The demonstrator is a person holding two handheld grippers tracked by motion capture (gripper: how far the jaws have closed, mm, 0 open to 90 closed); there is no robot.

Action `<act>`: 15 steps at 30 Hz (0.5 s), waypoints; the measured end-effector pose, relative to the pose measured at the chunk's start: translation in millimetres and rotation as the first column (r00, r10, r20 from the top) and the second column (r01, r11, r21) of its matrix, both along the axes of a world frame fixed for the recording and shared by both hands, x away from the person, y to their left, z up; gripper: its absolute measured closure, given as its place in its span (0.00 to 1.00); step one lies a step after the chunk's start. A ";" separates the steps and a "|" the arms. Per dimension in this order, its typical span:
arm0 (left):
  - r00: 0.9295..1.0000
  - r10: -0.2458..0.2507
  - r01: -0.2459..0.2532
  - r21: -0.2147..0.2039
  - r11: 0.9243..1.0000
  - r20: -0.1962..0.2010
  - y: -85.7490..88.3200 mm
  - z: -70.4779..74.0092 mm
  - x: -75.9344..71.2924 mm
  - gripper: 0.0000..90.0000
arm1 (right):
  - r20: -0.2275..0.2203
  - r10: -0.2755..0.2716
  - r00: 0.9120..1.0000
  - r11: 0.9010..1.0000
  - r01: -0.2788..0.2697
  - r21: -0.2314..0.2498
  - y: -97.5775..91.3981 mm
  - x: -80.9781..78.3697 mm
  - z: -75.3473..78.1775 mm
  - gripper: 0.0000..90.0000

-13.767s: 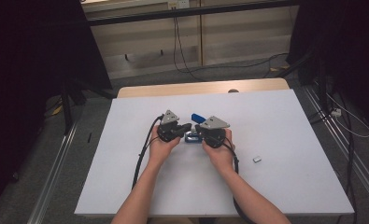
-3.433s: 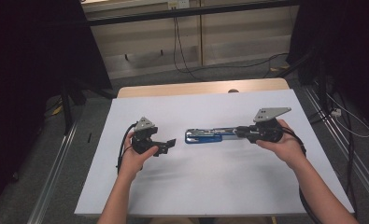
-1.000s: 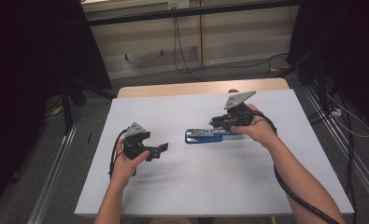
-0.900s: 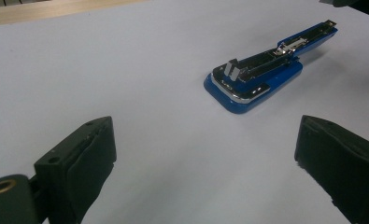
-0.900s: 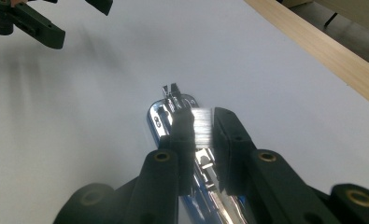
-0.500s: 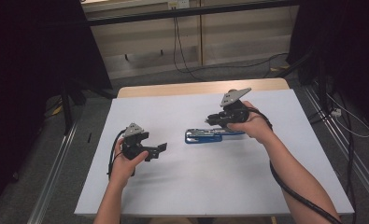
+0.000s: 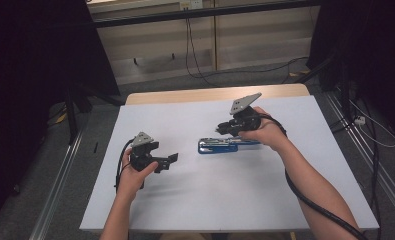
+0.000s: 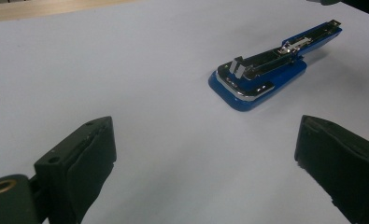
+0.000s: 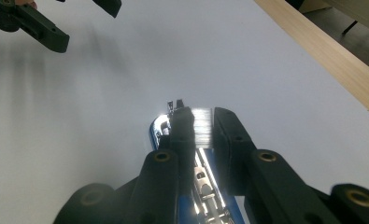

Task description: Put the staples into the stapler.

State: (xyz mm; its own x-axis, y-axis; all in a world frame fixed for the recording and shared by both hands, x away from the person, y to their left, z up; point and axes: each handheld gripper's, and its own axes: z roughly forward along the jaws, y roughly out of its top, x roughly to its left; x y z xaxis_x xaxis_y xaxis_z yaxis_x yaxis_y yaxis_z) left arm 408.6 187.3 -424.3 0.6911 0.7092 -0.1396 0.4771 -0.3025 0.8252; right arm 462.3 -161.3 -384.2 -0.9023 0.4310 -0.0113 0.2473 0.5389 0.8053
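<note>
Loading staples into the opened stapler

Right gripper (image 9: 202, 122), nearly closed, pinches a silvery staple strip (image 9: 202, 121) over the opened blue metal stapler (image 7: 224, 145) mid white tabletop (image 7: 195, 200); lower it square into the channel. Left gripper (image 8: 205, 154) is wide open, empty, well apart

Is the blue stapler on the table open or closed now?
Open. The blue stapler lies flat on the white table, its metal staple channel exposed along the top.

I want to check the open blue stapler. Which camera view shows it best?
The left gripper view: the blue stapler lies whole and unobstructed on the table. The high view shows it small, beside the right gripper. In the right gripper view the jaws cover most of it.
</note>
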 end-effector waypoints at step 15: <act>1.000 -0.003 0.003 0.012 1.000 -0.001 -1.7 -1.0 -0.3 0.06 | -0.021 0.021 1.000 1.000 -0.021 0.000 6.4 8.0 -9.5 0.88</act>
